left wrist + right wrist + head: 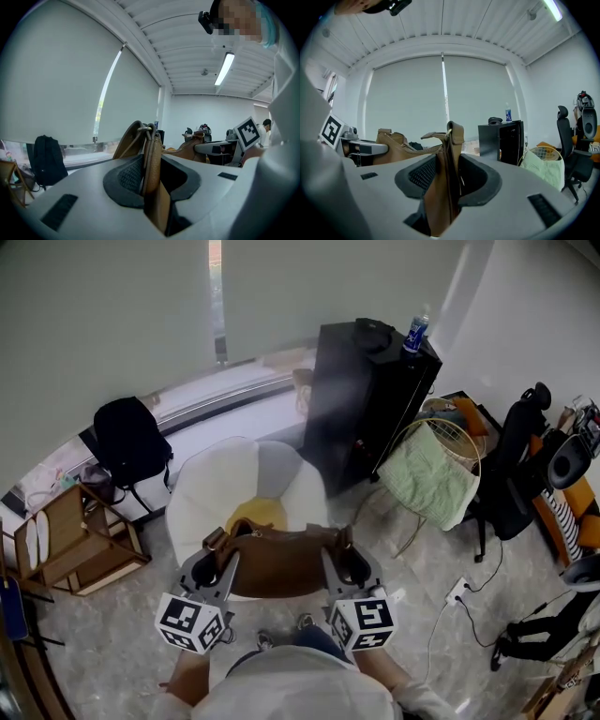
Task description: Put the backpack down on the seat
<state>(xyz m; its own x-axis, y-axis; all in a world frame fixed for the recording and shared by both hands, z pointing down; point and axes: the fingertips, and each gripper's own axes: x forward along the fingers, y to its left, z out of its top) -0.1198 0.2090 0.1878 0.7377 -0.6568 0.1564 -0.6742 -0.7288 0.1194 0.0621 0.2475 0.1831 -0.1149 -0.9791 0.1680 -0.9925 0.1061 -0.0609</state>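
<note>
Left tool and right tool, each tight on the brown backpack (seat half hidden beneath).

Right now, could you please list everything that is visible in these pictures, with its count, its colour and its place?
brown backpack: one, tan brown, held between both grippers at the seat's near edge
seat: one, white, centre of the head view
cushion: one, yellow, on the seat
black backpack: one, black, upper left
cabinet: one, black, behind the seat
bottle: one, blue label, on top of the cabinet
cloth: one, pale green, draped over the wire basket
wire basket: one, pale, beside the cabinet
office chair: one, black, far right
wooden stand: one, brown, far left
power strip: one, white, lower right
left gripper: grey, jaws shut on the brown backpack
right gripper: grey, jaws shut on the brown backpack
</note>
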